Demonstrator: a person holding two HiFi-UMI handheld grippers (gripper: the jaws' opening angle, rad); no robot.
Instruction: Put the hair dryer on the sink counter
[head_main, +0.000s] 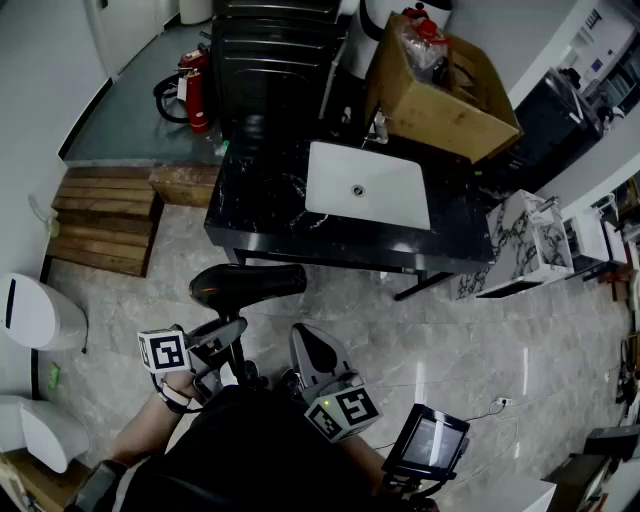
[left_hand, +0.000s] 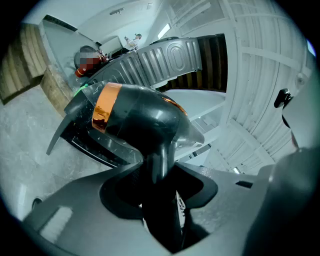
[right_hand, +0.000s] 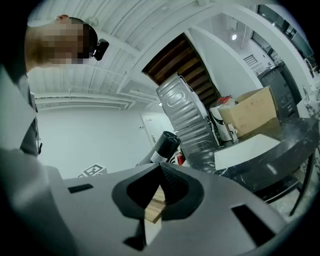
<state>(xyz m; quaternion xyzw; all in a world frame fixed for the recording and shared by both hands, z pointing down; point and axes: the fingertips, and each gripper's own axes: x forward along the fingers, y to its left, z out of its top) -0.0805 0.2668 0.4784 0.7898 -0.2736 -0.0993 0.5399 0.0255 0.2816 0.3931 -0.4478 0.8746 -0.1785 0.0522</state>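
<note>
My left gripper (head_main: 225, 335) is shut on the handle of a black hair dryer (head_main: 247, 283) with a copper-coloured band, and holds it in the air above the floor, short of the counter's front edge. In the left gripper view the dryer's body (left_hand: 140, 120) rises right above the left gripper (left_hand: 159, 170), its handle pinched between the jaws. The black marble sink counter (head_main: 250, 190) with a white basin (head_main: 367, 185) lies ahead. My right gripper (head_main: 315, 350) hangs beside the left one. Its jaws (right_hand: 161, 167) meet at the tips with nothing between them. The dryer's barrel (right_hand: 164, 145) shows beyond them.
A cardboard box (head_main: 445, 90) stands at the counter's back right. A red fire extinguisher (head_main: 195, 95) and a wooden pallet (head_main: 105, 215) are to the left, with a white bin (head_main: 35, 312) at the far left. A small screen (head_main: 428, 440) sits at the lower right.
</note>
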